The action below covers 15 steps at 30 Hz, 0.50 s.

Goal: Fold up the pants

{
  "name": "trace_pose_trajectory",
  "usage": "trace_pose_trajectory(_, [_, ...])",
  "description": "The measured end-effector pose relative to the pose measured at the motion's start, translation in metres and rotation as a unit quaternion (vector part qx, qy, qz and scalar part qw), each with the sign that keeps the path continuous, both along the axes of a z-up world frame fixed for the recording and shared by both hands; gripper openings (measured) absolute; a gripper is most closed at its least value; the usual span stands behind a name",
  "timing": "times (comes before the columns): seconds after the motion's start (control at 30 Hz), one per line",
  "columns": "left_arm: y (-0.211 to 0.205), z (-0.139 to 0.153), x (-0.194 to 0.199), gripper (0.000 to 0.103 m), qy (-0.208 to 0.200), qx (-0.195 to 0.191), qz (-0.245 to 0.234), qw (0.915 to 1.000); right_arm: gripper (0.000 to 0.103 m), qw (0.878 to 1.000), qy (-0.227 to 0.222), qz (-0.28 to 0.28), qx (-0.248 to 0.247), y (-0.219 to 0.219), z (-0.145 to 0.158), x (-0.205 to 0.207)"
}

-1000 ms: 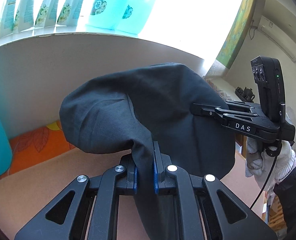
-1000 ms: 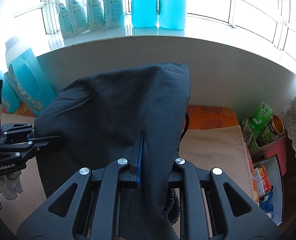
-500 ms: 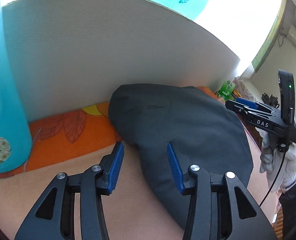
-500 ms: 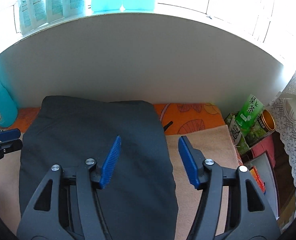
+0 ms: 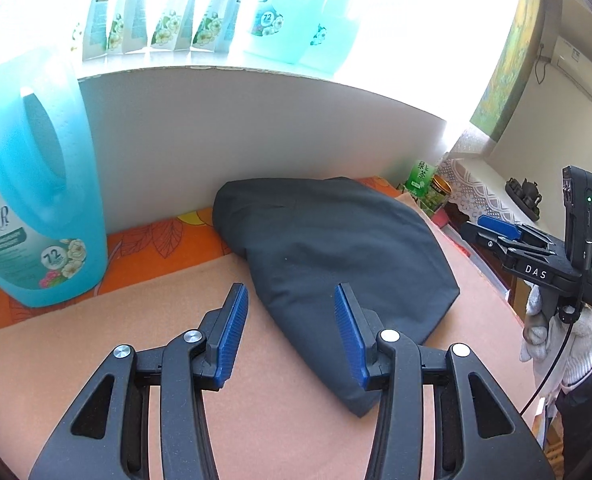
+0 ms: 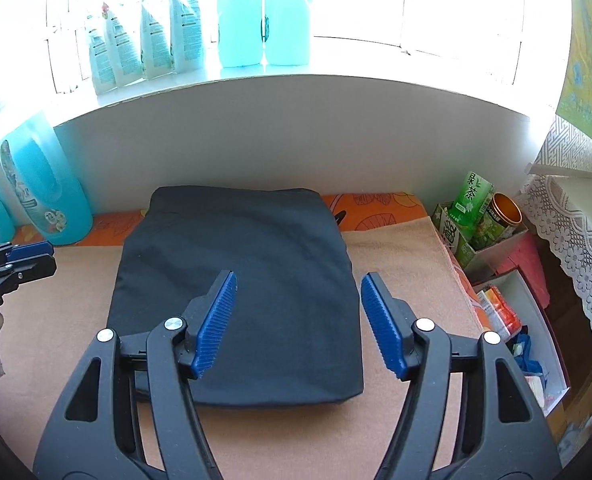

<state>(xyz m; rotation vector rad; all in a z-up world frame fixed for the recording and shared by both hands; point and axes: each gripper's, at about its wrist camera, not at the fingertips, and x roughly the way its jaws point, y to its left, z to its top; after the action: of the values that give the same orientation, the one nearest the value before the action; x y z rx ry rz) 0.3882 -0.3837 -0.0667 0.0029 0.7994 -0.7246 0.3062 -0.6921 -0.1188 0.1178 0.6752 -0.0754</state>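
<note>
- Left wrist view: left hand-held gripper (image 5: 292, 320) jaws apart, nothing clamped; they've just been opening, cloth no longer between them. Pants (image 5: 328, 252) lie folded on the table (image 5: 176, 360), centre to centre-right of frame, far edge just beside the white wall. Near corner of the bundle runs under/beside the right-hand pad (image 5: 348, 336); can't tell if touching.
- Same view: right hand-held gripper (image 5: 496, 232) at right edge, held in a gloved hand (image 5: 556, 340), clear of the cloth.
- Right wrist view: right hand-held gripper (image 6: 298, 320) jaws wide, just been opening further, empty. Pants fill frame centre as a neat rectangle. Detergent jug (image 6: 44, 196) upper left, box of cartons (image 6: 480, 224) at right, both apart from the cloth.
- Risk: pad ribs snag the top layer on pull-back → fold peels open.
- Risk: low sideways sweep drags the bundle, skews edges.
- Looks near done imo; maybe one pat flat left.
</note>
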Motion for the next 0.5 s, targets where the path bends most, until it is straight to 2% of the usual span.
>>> trace_pose_trajectory(0.1, [0.003,0.009,-0.022,0.044,-0.013,0.003,-0.005,0.9999,0.068,1.0,-0.009,-0.004,-0.001,0.008,0.004,-0.027])
trace_pose_trajectory(0.27, [0.01,0.016,-0.056,0.044,-0.026,0.006,-0.017,0.9995,0.079,1.0,-0.022,-0.018,-0.012,0.028,0.005,-0.07])
trace_pose_trajectory(0.33, [0.012,0.017,-0.071,0.054,-0.034,0.005,-0.02,0.9992,0.081,0.999,-0.019,-0.026,-0.015,0.036,0.003,-0.084])
trace_pose_trajectory(0.5, [0.021,0.025,-0.107,0.055,-0.057,0.005,-0.034,0.9978,0.092,0.999,-0.028,-0.036,-0.023,0.062,0.004,-0.127])
